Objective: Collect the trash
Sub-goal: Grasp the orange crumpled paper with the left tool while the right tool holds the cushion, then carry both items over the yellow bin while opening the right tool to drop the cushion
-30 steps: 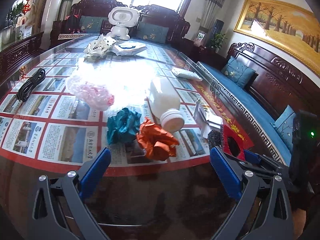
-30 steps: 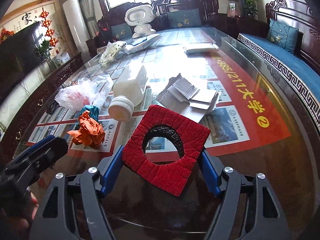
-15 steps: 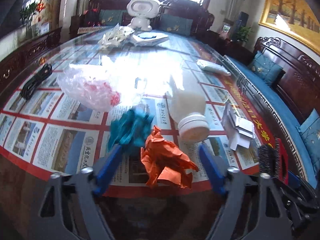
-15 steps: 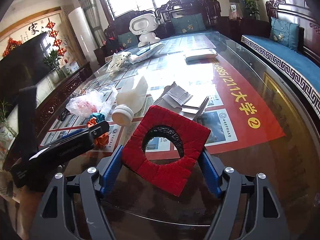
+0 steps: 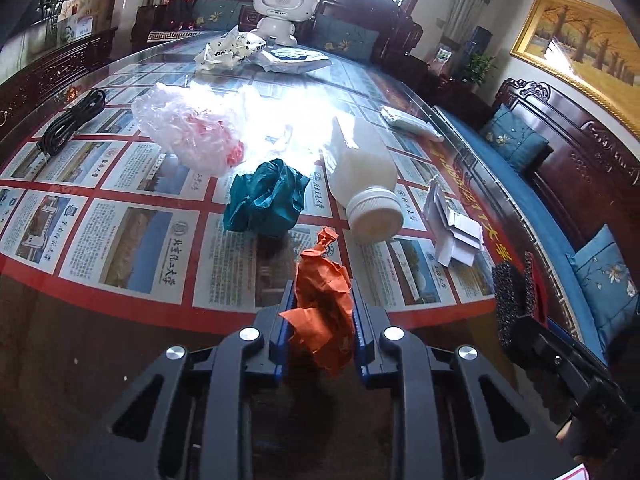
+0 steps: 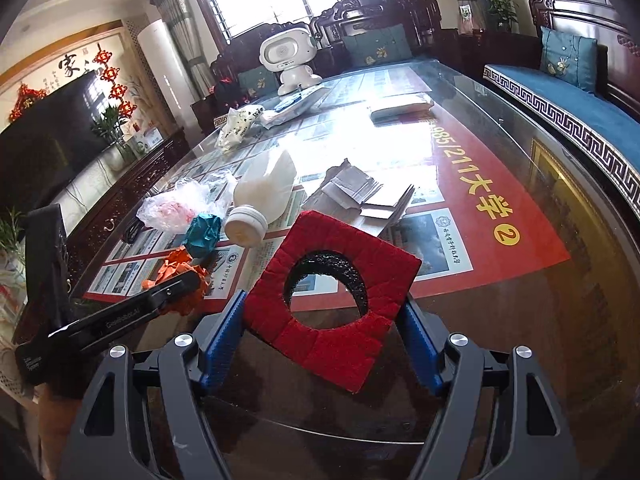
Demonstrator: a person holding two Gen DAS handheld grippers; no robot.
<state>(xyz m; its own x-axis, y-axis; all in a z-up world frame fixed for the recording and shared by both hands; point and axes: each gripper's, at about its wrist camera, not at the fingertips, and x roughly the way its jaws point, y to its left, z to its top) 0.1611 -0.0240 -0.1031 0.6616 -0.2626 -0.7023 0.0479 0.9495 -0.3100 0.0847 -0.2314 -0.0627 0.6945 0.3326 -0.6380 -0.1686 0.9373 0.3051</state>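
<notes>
The left gripper point(image 5: 320, 312) has its fingers closed on the orange paper point(image 5: 322, 304), a crumpled wad at the near edge of the table point(image 5: 120, 344); whether it is lifted clear of the glass I can't quite tell. It looks light and soft, so it should crush and not slip, and a pinch across the thick middle, as now, seems the best hold. The right gripper point(image 6: 324, 316) clamps a red pad point(image 6: 340, 304) with a round hole, stiff enough to stand tilted between the fingers. Still lying on the table, near each other, are a teal wad point(image 5: 266, 200), a pink-and-clear bag point(image 5: 192, 136) that should be flimsy and slick, a white bottle point(image 5: 366, 176) on its side, and folded papers point(image 5: 452, 228). The top is glossy glass over printed sheets, with strong glare from the window. Carved dark benches with blue cushions ring it, a white toy robot point(image 5: 285, 8) stands at the far end, and a black cable point(image 5: 68, 120) lies far left.
</notes>
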